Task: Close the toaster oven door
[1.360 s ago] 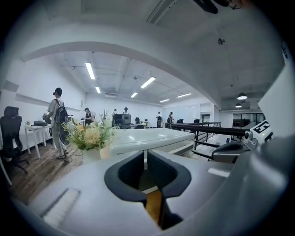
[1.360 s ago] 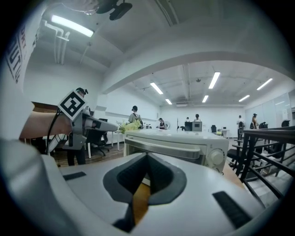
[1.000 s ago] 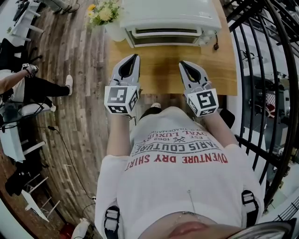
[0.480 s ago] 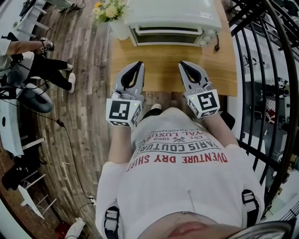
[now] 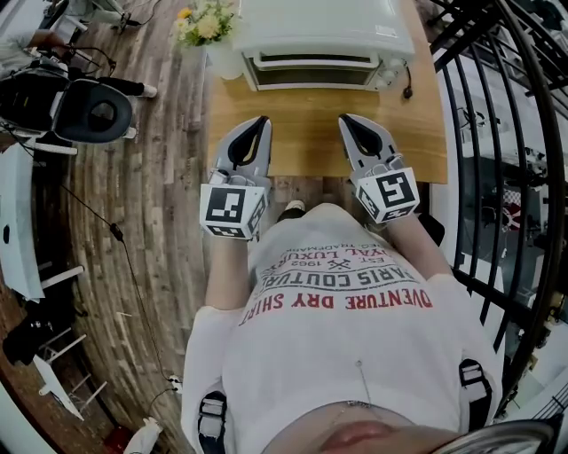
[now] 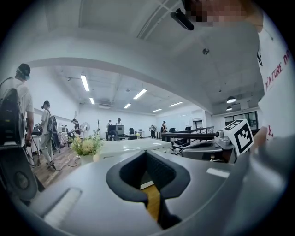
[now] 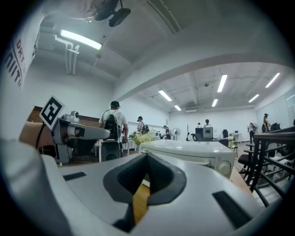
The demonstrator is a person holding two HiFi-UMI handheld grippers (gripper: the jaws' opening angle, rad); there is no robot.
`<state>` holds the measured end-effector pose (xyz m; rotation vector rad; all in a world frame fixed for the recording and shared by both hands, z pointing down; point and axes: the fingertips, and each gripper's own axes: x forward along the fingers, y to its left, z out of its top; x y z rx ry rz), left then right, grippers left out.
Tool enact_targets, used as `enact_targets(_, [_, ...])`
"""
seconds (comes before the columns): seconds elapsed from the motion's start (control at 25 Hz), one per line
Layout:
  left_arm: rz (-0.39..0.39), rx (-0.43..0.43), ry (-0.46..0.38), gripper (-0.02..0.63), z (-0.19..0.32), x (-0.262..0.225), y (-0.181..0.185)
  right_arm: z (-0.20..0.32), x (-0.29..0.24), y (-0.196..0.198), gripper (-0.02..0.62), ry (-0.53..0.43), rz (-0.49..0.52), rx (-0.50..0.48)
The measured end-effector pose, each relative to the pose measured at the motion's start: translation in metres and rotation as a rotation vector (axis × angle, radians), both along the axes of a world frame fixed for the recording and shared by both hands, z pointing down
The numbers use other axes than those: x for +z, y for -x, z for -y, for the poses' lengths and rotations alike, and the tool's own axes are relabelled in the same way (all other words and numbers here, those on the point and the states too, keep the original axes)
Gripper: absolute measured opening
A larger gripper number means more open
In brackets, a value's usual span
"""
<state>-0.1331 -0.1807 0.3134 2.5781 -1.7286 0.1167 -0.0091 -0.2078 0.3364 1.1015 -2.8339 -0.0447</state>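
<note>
Looking down at a wood-plank floor (image 5: 160, 222) filling the whole left side and a black railing (image 5: 506, 133) curving down the right. Facing a wooden table (image 5: 311, 133) out in front, light top, mostly bare. Spotting the toaster oven (image 5: 324, 31) parked at the table's far edge, white, front turned this way, door sitting upright and flush with the front, so looking closed already. Catching that same toaster oven (image 6: 133, 146) straight past the jaws in the left gripper view, and again in the right gripper view, with nothing touching it. Holding the left gripper (image 5: 258, 121) over the near half of the table, off to the left, well short of the oven, jaws pressed together at the tips and pinching nothing, only tabletop showing through the gap behind them. Holding the right gripper (image 5: 346, 120) level with it on the right side, jaws likewise squeezed together and empty, also well apart from the oven. Noticing a marker cube (image 5: 232, 206) at the back of each gripper, near a white shirt (image 5: 346, 355). Seeing a bunch of flowers (image 5: 202, 22) just left of the oven at the far corner. Picking out a small round knob (image 7: 224, 167) on the oven's right end.
</note>
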Motion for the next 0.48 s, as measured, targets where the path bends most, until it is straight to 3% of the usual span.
enact_targets(0.48, [-0.019,-0.013,0.018,0.012,0.0029,0.0024,0.0005,-0.0020,-0.0008,-0.0037,0.005,-0.018,-0.025,0.008])
